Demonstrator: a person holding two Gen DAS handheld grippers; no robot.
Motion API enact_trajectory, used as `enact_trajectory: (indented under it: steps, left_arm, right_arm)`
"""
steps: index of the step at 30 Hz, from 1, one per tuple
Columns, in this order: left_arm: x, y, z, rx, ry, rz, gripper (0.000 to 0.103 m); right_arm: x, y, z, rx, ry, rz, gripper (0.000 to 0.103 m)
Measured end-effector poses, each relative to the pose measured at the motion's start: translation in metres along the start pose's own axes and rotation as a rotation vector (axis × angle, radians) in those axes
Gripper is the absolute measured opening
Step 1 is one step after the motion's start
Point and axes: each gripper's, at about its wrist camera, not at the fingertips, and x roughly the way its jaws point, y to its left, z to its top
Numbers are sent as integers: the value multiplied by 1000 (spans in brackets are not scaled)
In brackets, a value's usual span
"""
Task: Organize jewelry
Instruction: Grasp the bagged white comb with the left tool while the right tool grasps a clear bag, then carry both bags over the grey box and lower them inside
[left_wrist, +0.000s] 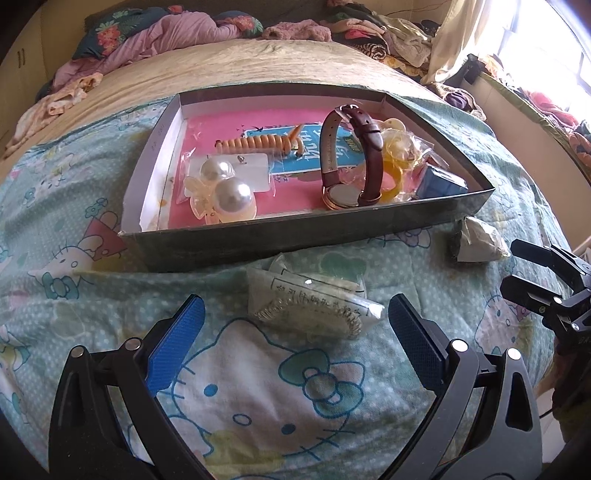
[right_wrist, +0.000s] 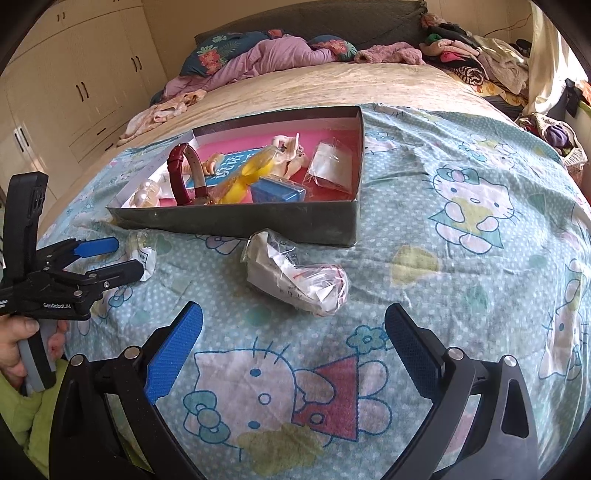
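Note:
A shallow grey box (left_wrist: 295, 236) with a pink floor lies on the bed. It holds pearl earrings (left_wrist: 225, 188), an orange coil tie (left_wrist: 258, 144), a brown-strapped watch (left_wrist: 351, 158), a yellow bagged piece (left_wrist: 395, 158) and a small blue case (left_wrist: 439, 182). My left gripper (left_wrist: 295, 301) is open, and a plastic packet with a chain (left_wrist: 314, 306) lies on the sheet just past its fingertips. A crumpled packet (right_wrist: 295, 277) lies in front of my open right gripper (right_wrist: 293, 308), apart from its pads. The right gripper (left_wrist: 513, 266) also shows beside that packet (left_wrist: 476, 240).
The box (right_wrist: 240, 221) rests on a Hello Kitty sheet (right_wrist: 461, 206) near the bed's front. Piled clothes (right_wrist: 280, 55) crowd the headboard end and the right side. White wardrobes (right_wrist: 74, 81) stand at left. A hand (right_wrist: 22, 343) holds the left gripper (right_wrist: 127, 258).

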Motion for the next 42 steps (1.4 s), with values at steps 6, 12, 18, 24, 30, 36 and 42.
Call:
enact_trajectory:
  steps: [6,12,18,24,30,36,42]
  left_arm:
    - [7,3,-1,3,2,6,90]
    - [0,-1,-5,21,-25,-18,61]
    - [-19,-6,-8,37,-67,-44,61]
    - [-38,-1,-5,18,-112,-47,61]
    - [-49,8,3,-20,-147,-47,61]
    - [-53,14,15,-37,-170,-40,61]
    - [-54,15,30,-37,-187,-25,61]
  right_arm:
    - [19,0,8,39,12,-3,98]
    - [35,10,18,42,-22,-27,97]
    - [46,22,21,-59,-38,-51,71]
    - [28,28,16,-110,-42,6,69]
    - [0,32,21,-142,-83,26,69]
    - [-13,29,43,-162,-147,2,69]
    - [-17,24,64,-175,-184,-9,69]
